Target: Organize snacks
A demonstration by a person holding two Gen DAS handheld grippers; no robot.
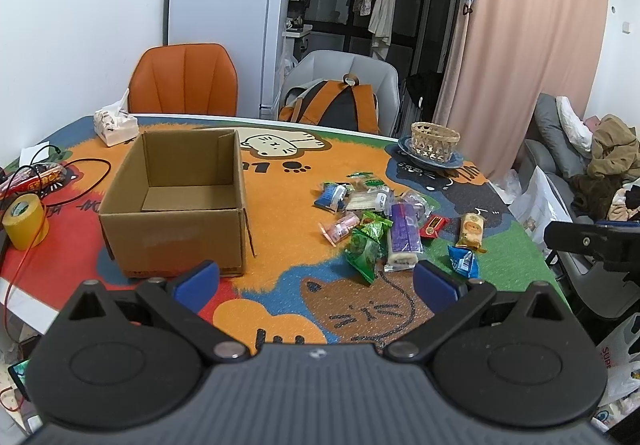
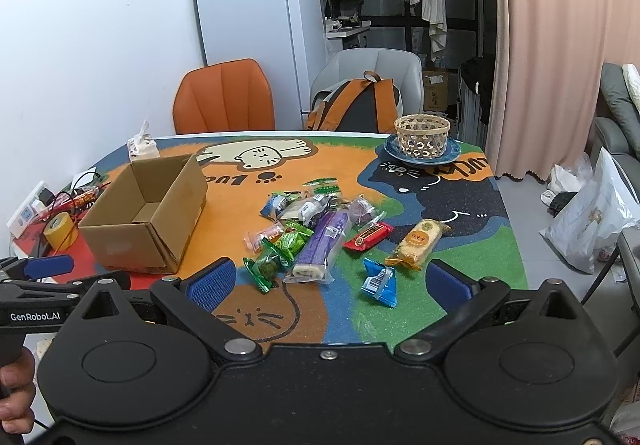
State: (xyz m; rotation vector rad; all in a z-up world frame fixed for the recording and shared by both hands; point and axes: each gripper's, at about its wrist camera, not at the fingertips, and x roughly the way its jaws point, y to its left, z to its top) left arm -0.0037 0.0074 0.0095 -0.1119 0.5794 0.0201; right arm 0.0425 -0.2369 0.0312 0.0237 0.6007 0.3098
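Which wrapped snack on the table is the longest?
The purple-wrapped roll in clear plastic, lying in the middle of the snack pile. It stretches well past its neighbours, such as the small blue packet and the red packet, which are short and squat.

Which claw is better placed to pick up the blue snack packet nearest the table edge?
Probably the right claw: the blue packet lies between its open fingers. From the left claw it sits off to the right, nearer the cardboard box.
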